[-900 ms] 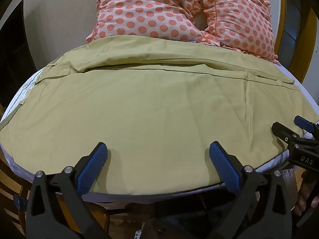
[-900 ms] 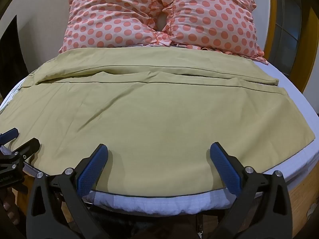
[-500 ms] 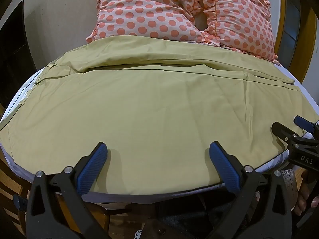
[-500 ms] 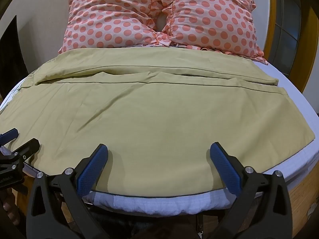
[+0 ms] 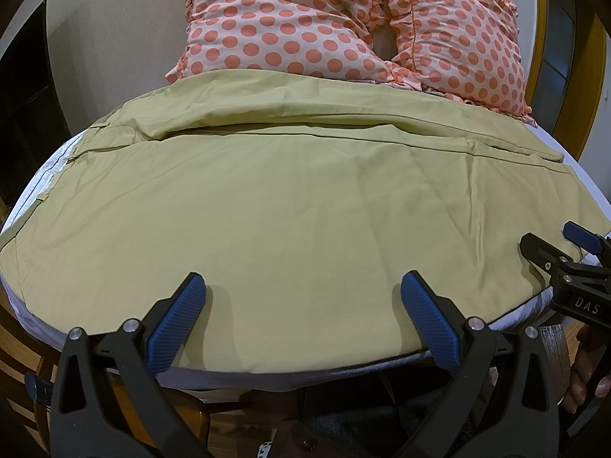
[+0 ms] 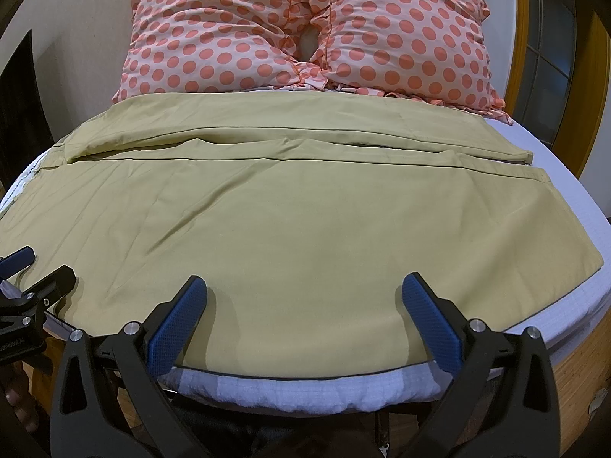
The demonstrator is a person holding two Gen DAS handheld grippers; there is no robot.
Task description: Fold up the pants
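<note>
1. Where the white bed (image 6: 573, 198) ends nearest the cameras, draped with olive pants (image 6: 305, 236), laid flat, reaching its near edge.
2. Propped at the far edge: two polka-dot pillows (image 6: 305, 26).
3. Hovering over that near edge, left gripper (image 5: 301, 316) and right gripper (image 6: 303, 318), both spread wide, pinching nothing.

nothing has changed: pants (image 5: 305, 206) and both hand-held grippers unmoved.

Pants (image 5: 298, 206) waistband end cut off at left edge, pillows (image 6: 305, 26) cropped by top edge
</note>
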